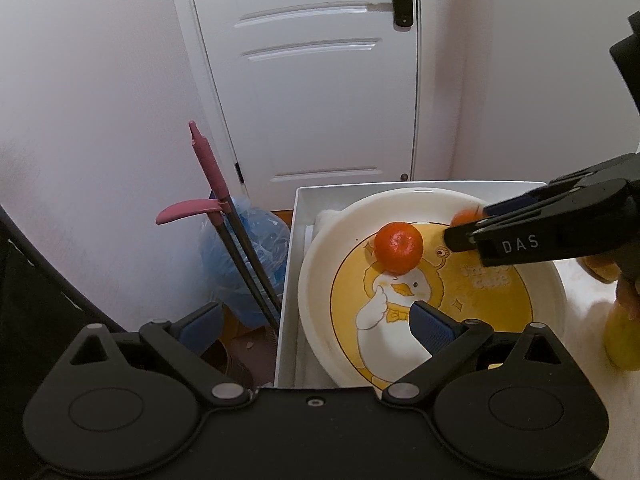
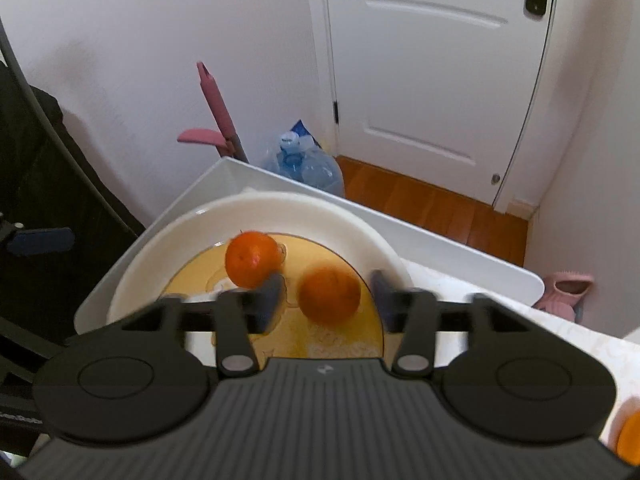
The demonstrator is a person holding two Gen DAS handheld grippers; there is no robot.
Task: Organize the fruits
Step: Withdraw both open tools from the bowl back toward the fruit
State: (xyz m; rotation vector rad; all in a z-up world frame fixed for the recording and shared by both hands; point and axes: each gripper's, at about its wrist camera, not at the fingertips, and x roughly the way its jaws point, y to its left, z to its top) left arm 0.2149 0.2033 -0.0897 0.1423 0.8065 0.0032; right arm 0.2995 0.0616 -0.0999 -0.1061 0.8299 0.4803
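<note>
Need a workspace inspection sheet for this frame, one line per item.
Surface: white tray holding a duck-print bowl.
Job's things: two oranges in the bowl, one at the back, one between the right tool's fingers, untouched.
Clutter: yellow fruit beside the bowl.
Grippers: left tool open, empty; right tool open.
Cables: nothing seen.
Surroundings: white door, water jug, pink handle.

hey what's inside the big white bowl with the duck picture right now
Two oranges: one resting on the duck print, another blurred between the right gripper's open jaws. The white bowl holds nothing else visible, though both grippers cover its near part.
</note>
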